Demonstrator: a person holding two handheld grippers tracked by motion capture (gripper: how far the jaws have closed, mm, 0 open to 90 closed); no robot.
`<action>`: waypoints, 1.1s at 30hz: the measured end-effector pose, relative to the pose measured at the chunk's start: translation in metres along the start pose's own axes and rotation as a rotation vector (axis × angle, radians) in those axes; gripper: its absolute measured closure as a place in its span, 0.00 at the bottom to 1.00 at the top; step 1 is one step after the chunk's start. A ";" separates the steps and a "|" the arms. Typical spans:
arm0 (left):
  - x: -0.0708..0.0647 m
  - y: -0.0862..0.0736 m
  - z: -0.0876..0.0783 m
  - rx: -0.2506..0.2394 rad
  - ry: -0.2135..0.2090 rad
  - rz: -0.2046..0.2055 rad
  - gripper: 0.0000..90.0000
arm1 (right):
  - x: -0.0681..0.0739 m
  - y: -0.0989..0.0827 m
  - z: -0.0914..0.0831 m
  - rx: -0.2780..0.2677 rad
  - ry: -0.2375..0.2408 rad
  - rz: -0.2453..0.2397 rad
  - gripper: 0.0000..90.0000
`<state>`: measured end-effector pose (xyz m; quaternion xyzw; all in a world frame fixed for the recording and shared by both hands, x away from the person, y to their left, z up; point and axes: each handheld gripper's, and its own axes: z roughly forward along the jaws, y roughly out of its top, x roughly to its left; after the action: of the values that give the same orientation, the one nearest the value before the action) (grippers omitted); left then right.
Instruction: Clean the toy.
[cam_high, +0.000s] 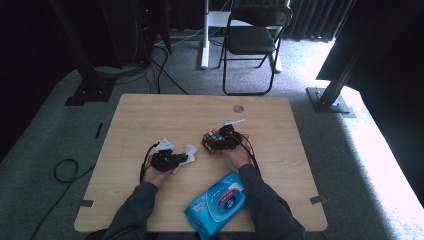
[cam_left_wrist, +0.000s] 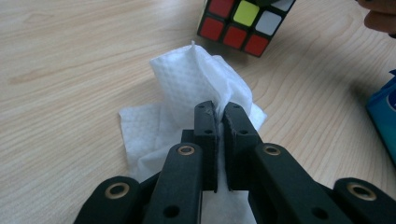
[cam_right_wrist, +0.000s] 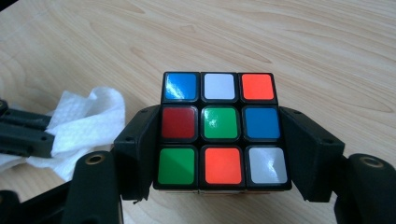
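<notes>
Left gripper, left of tabletop centre: jaws pinched together on the white wipe. No earlier frame to compare. The left gripper view shows a fold of wipe squeezed between the pads, the rest crumpled on the wood ahead and below. Part of the sheet is hidden under the jaws; in the high view it's mostly covered by the gripper body and hand, only white scraps showing.

Centre: puzzle cube, just right of the wipe, near but apart. Right gripper clamps it, one jaw on each side face. Side faces hidden by jaws; whether the bottom touches the wood, can't tell. The high view is too small to read colours properly.

Near edge, right of centre: blue wipes pack, overhanging, lower corner cut off by frame.
</notes>
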<state>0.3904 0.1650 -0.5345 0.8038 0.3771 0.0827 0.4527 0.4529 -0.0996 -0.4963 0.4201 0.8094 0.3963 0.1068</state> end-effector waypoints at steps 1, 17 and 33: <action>0.000 0.001 0.000 -0.002 0.001 0.003 0.96 | 0.000 0.000 0.000 0.000 0.004 -0.004 0.38; -0.003 0.022 -0.005 -0.042 0.009 0.023 0.96 | 0.012 -0.001 -0.004 -0.022 0.066 -0.079 0.38; -0.003 0.036 -0.006 -0.065 0.011 0.026 0.96 | 0.022 -0.003 -0.007 -0.036 0.121 -0.137 0.38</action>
<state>0.4045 0.1559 -0.5020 0.7930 0.3661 0.1055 0.4754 0.4341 -0.0879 -0.4907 0.3370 0.8340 0.4271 0.0919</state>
